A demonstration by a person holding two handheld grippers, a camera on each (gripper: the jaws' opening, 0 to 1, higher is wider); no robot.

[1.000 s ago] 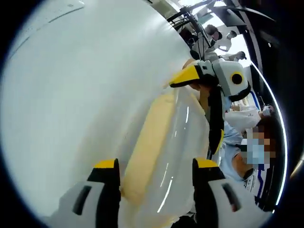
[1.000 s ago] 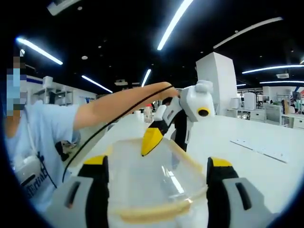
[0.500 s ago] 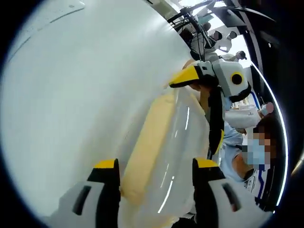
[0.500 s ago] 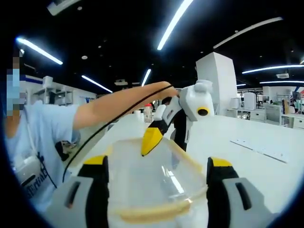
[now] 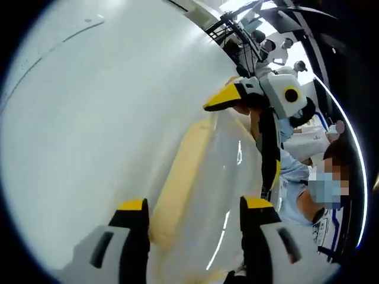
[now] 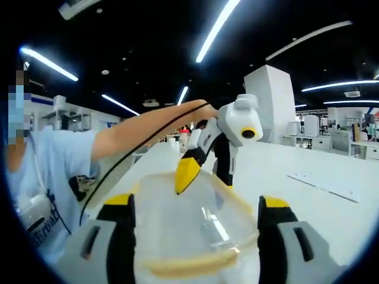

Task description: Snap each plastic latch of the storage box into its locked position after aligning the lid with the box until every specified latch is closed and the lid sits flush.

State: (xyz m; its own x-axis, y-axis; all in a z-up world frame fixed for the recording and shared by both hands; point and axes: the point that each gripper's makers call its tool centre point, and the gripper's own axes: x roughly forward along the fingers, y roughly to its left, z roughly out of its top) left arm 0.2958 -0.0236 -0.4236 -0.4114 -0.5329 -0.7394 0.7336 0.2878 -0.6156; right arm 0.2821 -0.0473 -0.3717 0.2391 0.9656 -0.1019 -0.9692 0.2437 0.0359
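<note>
The storage box [image 6: 189, 228] is a clear plastic tub with a clear lid [image 5: 222, 177] and pale yellow latches; it sits on a white tabletop [image 5: 89, 130] between the two grippers, one at each end. In the right gripper view one yellow latch [image 6: 188, 265] runs along the near edge of the box, just past that gripper's jaws. In the left gripper view another long yellow latch [image 5: 180, 186] lies along the box's edge, reaching up from between that gripper's jaws.

The right gripper [image 6: 189, 219] has its jaws spread wide, one on each side of the box's near end, grasping nothing. The left gripper [image 5: 192, 216] likewise has its jaws apart, astride the near end of the box; whether they press the latch cannot be told. Each gripper shows in the other's view at the far end, its yellow tip pointing down at the lid.

A person in a light blue shirt [image 6: 56, 171] stands beside the tabletop, a bare forearm [image 6: 148, 130] reaching to the left gripper. Ceiling strip lights [image 6: 216, 26] glow above.
</note>
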